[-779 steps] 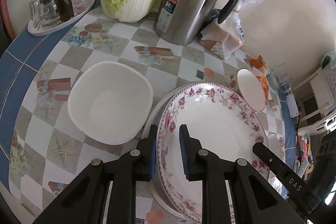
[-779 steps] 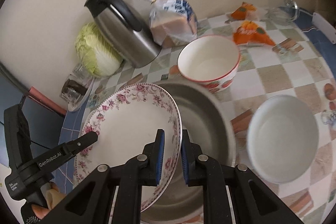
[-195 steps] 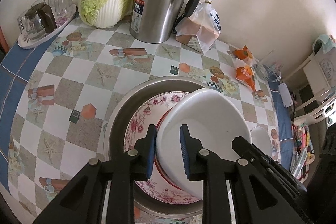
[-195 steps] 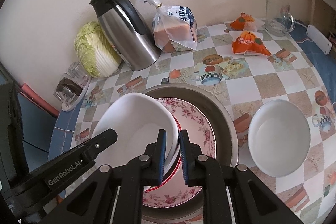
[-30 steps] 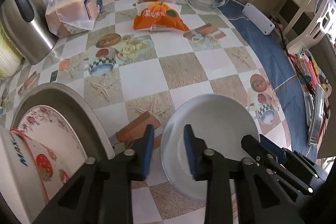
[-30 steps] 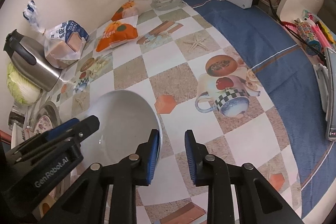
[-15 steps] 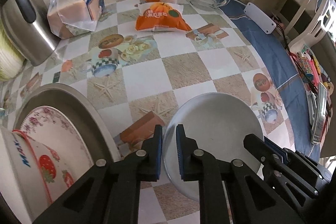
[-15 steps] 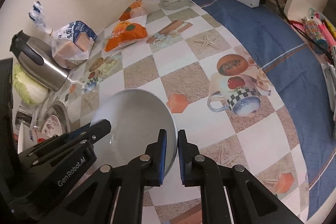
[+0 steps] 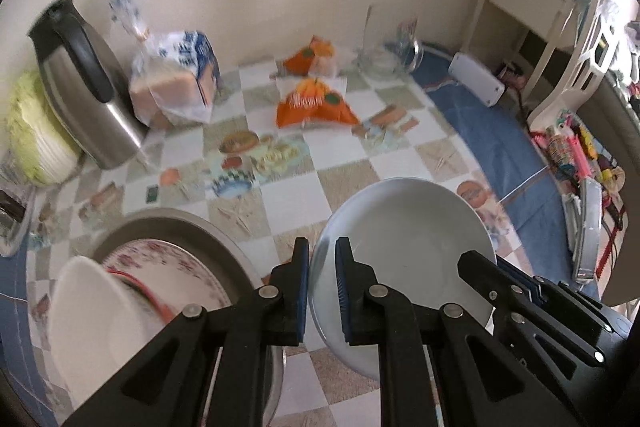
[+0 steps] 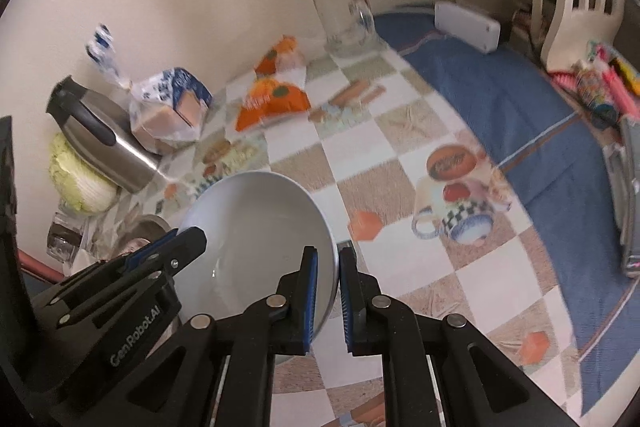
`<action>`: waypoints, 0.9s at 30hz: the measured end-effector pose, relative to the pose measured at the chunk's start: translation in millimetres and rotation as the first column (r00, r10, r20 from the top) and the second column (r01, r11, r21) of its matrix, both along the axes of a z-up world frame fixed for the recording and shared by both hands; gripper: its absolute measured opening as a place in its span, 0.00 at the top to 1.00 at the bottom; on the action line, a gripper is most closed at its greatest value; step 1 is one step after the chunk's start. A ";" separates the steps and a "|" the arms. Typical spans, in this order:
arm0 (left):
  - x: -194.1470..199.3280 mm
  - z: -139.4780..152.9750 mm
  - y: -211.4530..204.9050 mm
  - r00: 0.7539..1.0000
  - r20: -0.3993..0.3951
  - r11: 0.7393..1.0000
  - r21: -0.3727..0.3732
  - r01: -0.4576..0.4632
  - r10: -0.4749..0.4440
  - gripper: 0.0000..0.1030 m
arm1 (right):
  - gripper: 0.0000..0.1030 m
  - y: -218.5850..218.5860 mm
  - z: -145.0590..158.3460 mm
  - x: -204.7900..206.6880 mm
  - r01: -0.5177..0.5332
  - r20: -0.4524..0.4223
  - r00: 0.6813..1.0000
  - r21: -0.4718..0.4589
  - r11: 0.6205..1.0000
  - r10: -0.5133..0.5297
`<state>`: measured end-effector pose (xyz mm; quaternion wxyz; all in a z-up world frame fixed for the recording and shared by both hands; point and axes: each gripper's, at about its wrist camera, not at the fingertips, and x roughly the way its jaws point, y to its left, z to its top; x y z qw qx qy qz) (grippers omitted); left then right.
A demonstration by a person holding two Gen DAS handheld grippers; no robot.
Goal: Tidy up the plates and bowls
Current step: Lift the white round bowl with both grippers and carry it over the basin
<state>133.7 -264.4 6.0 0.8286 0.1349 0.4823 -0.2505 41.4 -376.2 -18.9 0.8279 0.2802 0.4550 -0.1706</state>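
Checked table (image 9: 352, 179), claws pinching bowl (image 9: 404, 227) rim

Along your table's far edge by the wall you have a napa cabbage (image 9: 30, 131), a steel thermos jug (image 9: 82, 87), a bagged bread loaf (image 9: 176, 87), two orange snack packets (image 9: 316, 103), then a glass mug (image 10: 346, 23) and a white power strip (image 10: 468, 26) toward the far right corner

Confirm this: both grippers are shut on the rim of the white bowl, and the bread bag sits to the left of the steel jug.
Wrong on one point. Both the left gripper and right gripper are shut on the white bowl, but the bread bag sits to the right of the steel jug, as the left wrist view shows.
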 end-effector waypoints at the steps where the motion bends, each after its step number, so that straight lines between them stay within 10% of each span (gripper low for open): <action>1: -0.5 5.1 2.3 1.000 0.008 1.000 -0.005 -0.001 0.001 0.87 | 0.88 1.5 6.9 -0.8 0.002 0.013 1.000 -0.002 1.000 -0.002; 27: 10.6 59.7 117.3 0.989 0.035 0.980 -0.142 -0.141 0.147 0.87 | 0.88 83.8 80.5 21.9 -0.091 0.156 0.983 -0.027 0.996 0.094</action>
